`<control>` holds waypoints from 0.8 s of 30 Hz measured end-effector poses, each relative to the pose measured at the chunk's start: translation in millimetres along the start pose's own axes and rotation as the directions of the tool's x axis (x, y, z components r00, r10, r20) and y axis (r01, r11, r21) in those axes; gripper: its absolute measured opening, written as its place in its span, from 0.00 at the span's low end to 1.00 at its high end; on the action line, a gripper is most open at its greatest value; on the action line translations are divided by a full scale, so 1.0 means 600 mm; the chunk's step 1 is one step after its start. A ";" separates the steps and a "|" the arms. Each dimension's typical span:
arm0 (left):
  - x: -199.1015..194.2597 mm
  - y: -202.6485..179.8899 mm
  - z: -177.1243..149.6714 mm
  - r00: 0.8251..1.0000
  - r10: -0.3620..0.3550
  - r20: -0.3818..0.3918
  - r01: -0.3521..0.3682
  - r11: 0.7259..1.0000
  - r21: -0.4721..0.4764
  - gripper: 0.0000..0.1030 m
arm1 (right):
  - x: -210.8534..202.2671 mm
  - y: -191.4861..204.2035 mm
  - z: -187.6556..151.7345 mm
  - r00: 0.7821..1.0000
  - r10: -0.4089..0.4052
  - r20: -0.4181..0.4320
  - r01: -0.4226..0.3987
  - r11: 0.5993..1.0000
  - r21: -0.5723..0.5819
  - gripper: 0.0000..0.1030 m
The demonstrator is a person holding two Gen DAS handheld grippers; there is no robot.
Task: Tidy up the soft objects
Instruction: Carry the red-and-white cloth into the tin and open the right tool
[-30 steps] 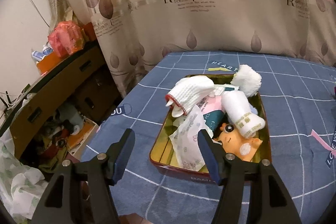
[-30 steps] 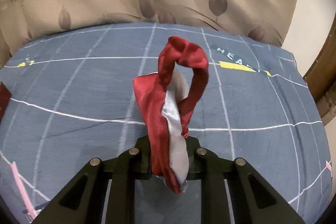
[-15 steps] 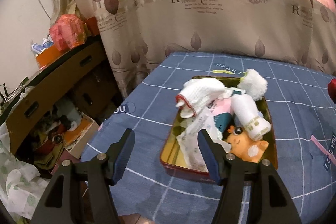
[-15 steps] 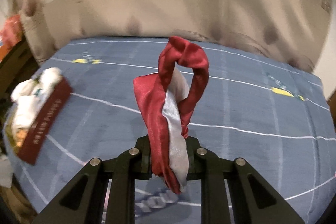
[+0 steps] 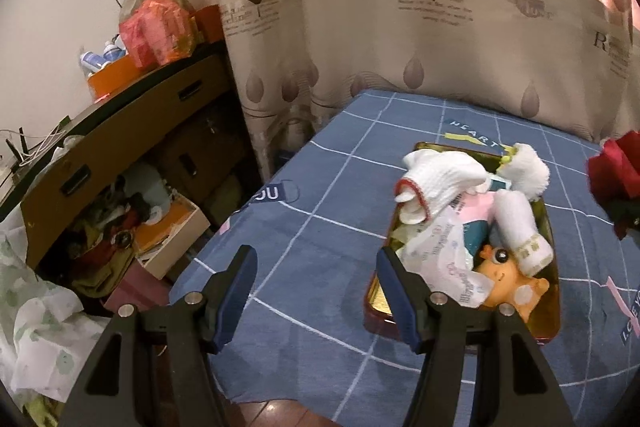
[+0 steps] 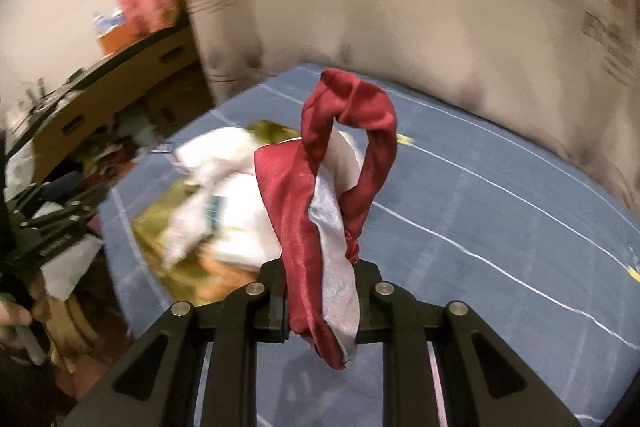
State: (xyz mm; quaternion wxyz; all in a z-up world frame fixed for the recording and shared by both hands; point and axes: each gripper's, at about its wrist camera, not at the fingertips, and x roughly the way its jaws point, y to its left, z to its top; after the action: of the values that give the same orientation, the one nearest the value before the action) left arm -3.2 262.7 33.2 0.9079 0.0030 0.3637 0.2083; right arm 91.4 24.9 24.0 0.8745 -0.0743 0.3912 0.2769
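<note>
My right gripper (image 6: 320, 301) is shut on a red and silver satin cloth (image 6: 320, 211) and holds it in the air above the blue bedspread, beside the tin. The cloth also shows at the right edge of the left wrist view (image 5: 616, 167). The gold tin with a red rim (image 5: 376, 311) holds a white glove (image 5: 440, 175), a white fluffy sock (image 5: 524, 171), a rolled white towel (image 5: 520, 227), an orange plush toy (image 5: 508, 275) and a crinkled plastic bag (image 5: 440, 251). My left gripper (image 5: 316, 291) is open and empty, to the left of the tin's near end.
The blue checked bedspread (image 5: 320, 211) covers the bed, with its left edge near my left gripper. A beige curtain (image 5: 400, 7) hangs behind. A wooden cabinet (image 5: 120, 131) with clutter and an open box (image 5: 168, 239) stand on the left.
My right gripper has swung left with the cloth, from over bare bedspread to beside the tin. My left gripper has drifted left, so the tin now sits further right in its view.
</note>
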 end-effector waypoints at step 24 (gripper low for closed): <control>0.005 0.035 0.006 1.000 -0.002 -0.026 0.001 0.999 -0.051 0.62 | 0.121 0.147 0.034 0.998 0.033 -0.048 -0.038 0.994 -0.104 0.23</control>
State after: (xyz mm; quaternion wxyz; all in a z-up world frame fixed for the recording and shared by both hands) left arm -6.8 283.7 37.3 0.9030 -0.0229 0.3701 0.2169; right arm 96.4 136.6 -7.1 0.8551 -0.1194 0.3974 0.3109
